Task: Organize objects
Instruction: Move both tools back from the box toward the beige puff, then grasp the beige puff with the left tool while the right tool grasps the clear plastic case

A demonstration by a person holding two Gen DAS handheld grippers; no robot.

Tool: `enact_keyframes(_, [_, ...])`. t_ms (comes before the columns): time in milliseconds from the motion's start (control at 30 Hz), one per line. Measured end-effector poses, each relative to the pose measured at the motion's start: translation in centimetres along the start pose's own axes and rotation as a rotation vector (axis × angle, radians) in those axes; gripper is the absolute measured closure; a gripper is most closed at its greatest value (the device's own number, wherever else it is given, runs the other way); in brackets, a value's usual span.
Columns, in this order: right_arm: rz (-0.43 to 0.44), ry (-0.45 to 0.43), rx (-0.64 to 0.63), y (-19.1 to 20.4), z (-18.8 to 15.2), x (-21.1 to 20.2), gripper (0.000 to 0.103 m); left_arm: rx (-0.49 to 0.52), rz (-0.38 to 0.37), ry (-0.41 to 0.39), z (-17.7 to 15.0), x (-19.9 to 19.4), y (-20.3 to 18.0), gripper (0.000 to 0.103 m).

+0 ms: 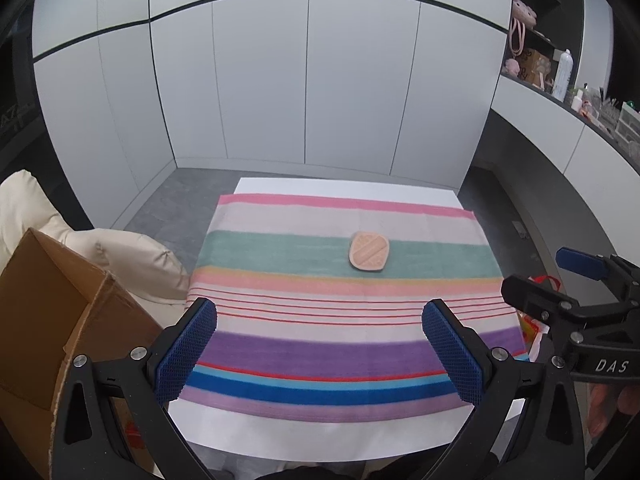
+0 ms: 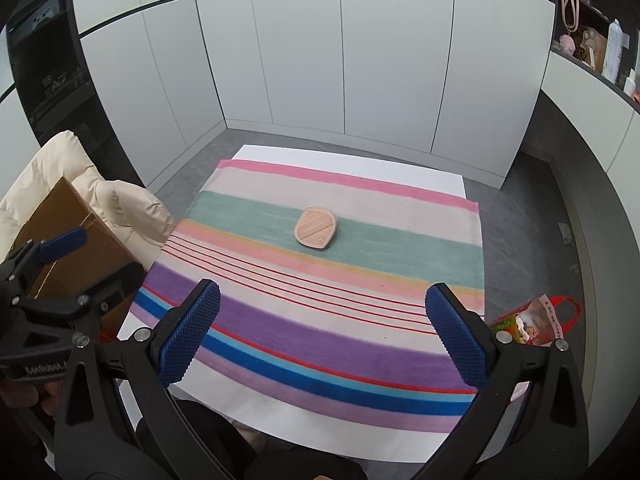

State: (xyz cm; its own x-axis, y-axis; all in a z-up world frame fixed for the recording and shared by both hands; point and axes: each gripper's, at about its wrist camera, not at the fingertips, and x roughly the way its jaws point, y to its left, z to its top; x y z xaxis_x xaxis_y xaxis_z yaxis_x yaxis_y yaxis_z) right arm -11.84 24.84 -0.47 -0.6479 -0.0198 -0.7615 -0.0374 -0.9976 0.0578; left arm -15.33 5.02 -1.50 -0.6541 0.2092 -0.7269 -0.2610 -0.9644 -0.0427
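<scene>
To the left of your left tool [image 1: 319, 354] the cardboard box [image 1: 60, 320] waits, both tools spread wide and empty, and the pink compact [image 1: 369, 255] lies ahead on the striped towel [image 1: 320, 344], so nothing looks organized yet.

Right gripper [image 2: 322, 334] fingers [image 2: 190, 334] spread; pink case [image 2: 315, 227] on striped towel [image 2: 360, 248].

A white table [image 1: 320, 432] carried a striped towel [image 1: 344, 344] — a peach-coloured case [image 1: 369, 255] lay toward its far side.
</scene>
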Motion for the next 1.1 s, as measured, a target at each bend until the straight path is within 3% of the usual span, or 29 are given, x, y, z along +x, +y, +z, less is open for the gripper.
enact_keyframes(233, [-0.018, 0.033, 0.017, -1.1, -0.2, 2.9, 0.0, 0.035, 0.025, 0.044, -0.2, 2.8, -0.3, 0.0])
enact_keyframes(633, [-0.033, 0.141, 0.033, -3.0, -0.4, 11.5, 0.0, 0.033, -0.005, 0.197, -1.3, 12.9, -0.5, 0.0])
enact_keyframes(733, [-0.04, 0.164, 0.033, -3.9, -0.6, 13.8, 0.001, 0.052, -0.023, 0.201, -1.0, 16.0, -1.6, 0.0])
enact_keyframes(867, [-0.072, 0.198, 0.02, -5.3, -1.1, 17.0, 0.011, 0.054, -0.042, 0.197, -0.6, 19.7, -3.0, 0.0])
enact_keyframes(1100, [-0.099, 0.201, 0.041, -8.4, -1.3, 21.0, 0.018, 0.062, -0.067, 0.189, 0.6, 25.4, -5.0, 0.001])
